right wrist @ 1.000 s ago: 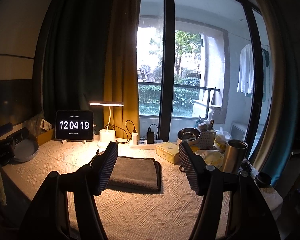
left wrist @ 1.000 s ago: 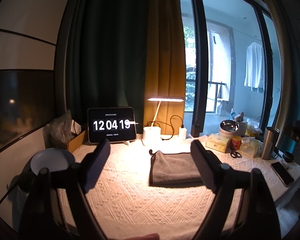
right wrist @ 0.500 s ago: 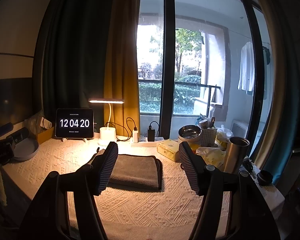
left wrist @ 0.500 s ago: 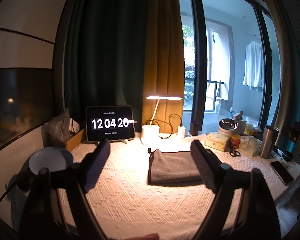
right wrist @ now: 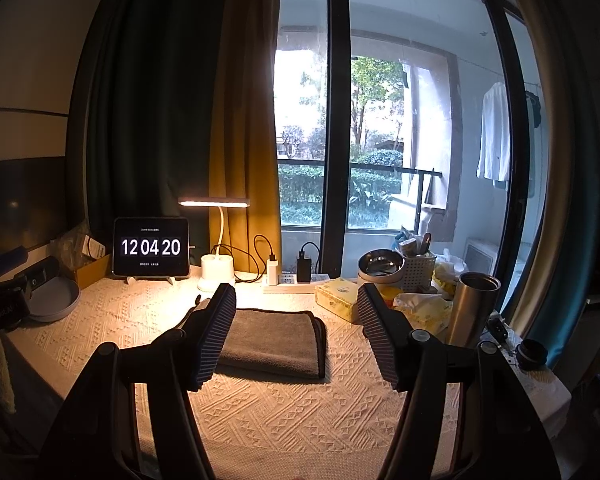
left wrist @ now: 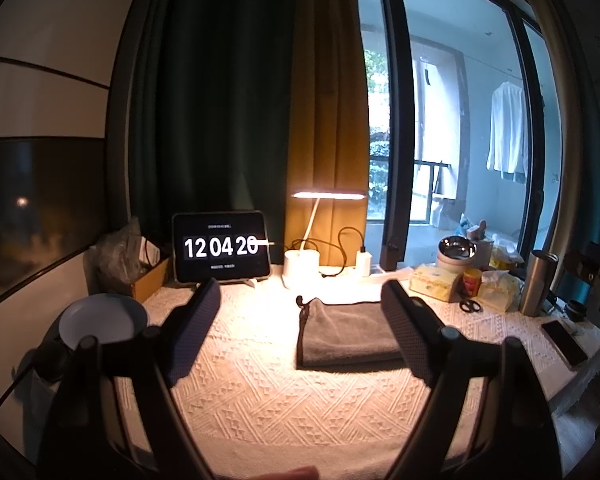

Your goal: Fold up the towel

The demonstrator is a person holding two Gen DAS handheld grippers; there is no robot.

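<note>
A grey towel [left wrist: 346, 332] lies folded into a flat rectangle on the cream patterned tablecloth [left wrist: 284, 400], its hanging loop at the back left corner. It also shows in the right wrist view [right wrist: 274, 340]. My left gripper [left wrist: 300, 332] is open and empty, held above the table in front of the towel, which sits toward its right finger. My right gripper [right wrist: 296, 332] is open and empty, with the towel seen between its fingers, farther back. Neither gripper touches the towel.
At the back stand a clock tablet [left wrist: 221, 247], a lit desk lamp [left wrist: 302, 266] and a power strip [right wrist: 292, 280]. A white bowl [left wrist: 102, 320] sits left. A tissue box [right wrist: 337, 298], metal bowl [right wrist: 380, 266], steel tumbler [right wrist: 472, 308], scissors [left wrist: 470, 306] and phone [left wrist: 564, 342] crowd the right.
Both grippers have drifted slightly; the scene sits a little lower in the views. The towel has not moved. The clock went from 12:04:19 to 12:04:20.
</note>
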